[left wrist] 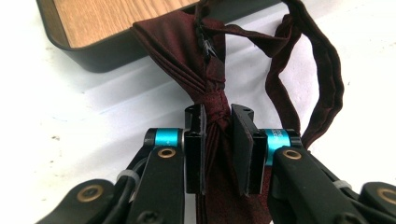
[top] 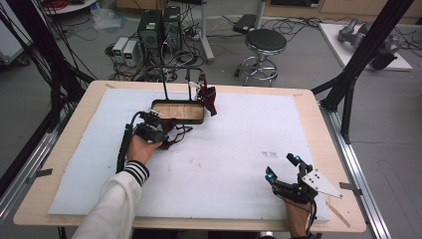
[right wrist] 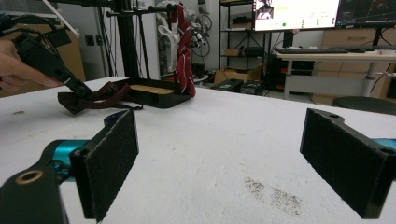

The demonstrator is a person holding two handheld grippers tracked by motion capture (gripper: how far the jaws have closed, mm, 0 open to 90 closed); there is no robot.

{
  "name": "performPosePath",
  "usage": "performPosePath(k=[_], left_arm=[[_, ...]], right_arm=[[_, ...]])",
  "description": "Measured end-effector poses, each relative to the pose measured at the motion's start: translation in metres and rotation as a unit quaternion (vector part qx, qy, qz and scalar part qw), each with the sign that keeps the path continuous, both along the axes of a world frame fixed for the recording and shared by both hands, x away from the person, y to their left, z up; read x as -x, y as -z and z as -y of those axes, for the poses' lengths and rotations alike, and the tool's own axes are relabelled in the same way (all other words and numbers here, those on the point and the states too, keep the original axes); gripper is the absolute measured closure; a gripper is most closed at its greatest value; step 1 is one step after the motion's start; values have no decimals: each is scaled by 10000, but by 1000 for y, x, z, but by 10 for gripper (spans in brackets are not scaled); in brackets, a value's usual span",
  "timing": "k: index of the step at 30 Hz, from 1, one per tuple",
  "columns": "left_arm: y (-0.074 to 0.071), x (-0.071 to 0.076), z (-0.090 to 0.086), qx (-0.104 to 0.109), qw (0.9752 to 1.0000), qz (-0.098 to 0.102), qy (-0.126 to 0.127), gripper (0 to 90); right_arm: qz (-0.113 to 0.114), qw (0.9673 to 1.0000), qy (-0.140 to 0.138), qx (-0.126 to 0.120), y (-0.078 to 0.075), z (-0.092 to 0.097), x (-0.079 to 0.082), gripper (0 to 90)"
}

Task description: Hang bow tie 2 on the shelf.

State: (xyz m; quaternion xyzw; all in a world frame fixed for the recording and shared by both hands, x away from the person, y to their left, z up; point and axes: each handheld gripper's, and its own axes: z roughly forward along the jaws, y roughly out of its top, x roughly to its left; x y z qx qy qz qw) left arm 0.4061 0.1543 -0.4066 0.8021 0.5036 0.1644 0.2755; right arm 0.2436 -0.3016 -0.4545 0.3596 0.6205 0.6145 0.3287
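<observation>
Left hand-held gripper [left wrist: 218, 122] is clamped on the knot of the dark red tie [left wrist: 212, 100] lying on the bench [top: 239, 149] just beside the stand's tray [top: 178, 110], so lift gently, letting the loop trail free, while the right hand-held gripper [top: 282, 167] rests wide open and empty.

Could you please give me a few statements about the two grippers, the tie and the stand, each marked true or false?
1. The left gripper is shut on the dark red tie at its knot. True.
2. The right gripper holds a tie. False: its jaws stand open with nothing between them.
3. The stand's tray has a wooden floor. True.
4. The stand's rail is bare. False: a second tie hangs from it.
</observation>
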Motion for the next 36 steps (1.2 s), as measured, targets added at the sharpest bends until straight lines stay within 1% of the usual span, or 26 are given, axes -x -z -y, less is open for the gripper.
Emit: performPosePath(k=[1, 3, 4, 7, 9, 11, 12, 13, 14, 15, 18, 23, 25, 28, 31, 32, 36], left_arm=[[-1, 1, -1, -3, 10000, 53, -11, 757], [-3, 1, -2, 10, 9999, 131, 12, 759], [-4, 2, -3, 10, 9998, 185, 6, 759], [-8, 3, -5, 54, 9995, 309, 15, 761], [-10, 4, -7, 31, 9994, 346, 57, 762], [-12, 5, -8, 40, 9991, 425, 70, 764], [-12, 6, -8, 72, 9990, 432, 88, 764], [-14, 7, -8, 125, 9991, 391, 136, 764], [-14, 8, -8, 129, 9990, 392, 179, 764], [-16, 8, -7, 101, 9988, 430, 213, 764], [-19, 11, -7, 142, 9983, 528, 225, 764], [-29, 14, -8, 251, 9959, 844, 217, 765], [-34, 16, -9, 283, 9945, 994, 192, 764], [-39, 18, -10, 318, 9926, 1159, 169, 765], [-44, 18, -12, 389, 9917, 1208, 216, 765], [-45, 18, -12, 382, 9915, 1224, 231, 765], [-51, 19, -14, 455, 9892, 1378, 227, 765]], right_arm=[[-39, 10000, -9, -26, 0, 0, 1, 106], [-2, 10000, -1, 1, 0, 0, 0, 106], [-43, 10000, -8, -23, 0, 0, 1, 106], [-42, 10000, -7, -22, 0, 0, 1, 106], [-42, 10000, -8, -22, 0, 0, 1, 106], [-43, 10000, -8, -22, 0, 0, 1, 106], [-43, 10000, -7, -23, 0, 0, 1, 106], [-38, 10000, -2, -28, 0, -1, 1, 106], [-39, 10000, -13, -21, 0, 0, 1, 106], [-39, 10000, -14, -23, 0, -1, 1, 106], [-35, 10000, -12, -24, 0, -1, 1, 106], [-50, 10000, -16, -23, 0, -1, 1, 106], [-50, 10000, -17, -29, 0, -1, 1, 106], [-48, 10000, -12, -25, 0, -1, 1, 106], [-44, 10000, -15, -34, 0, -1, 1, 106], [-47, 10000, -17, -28, 0, 0, 1, 106], [-43, 10000, -16, -28, 0, -1, 1, 106]])
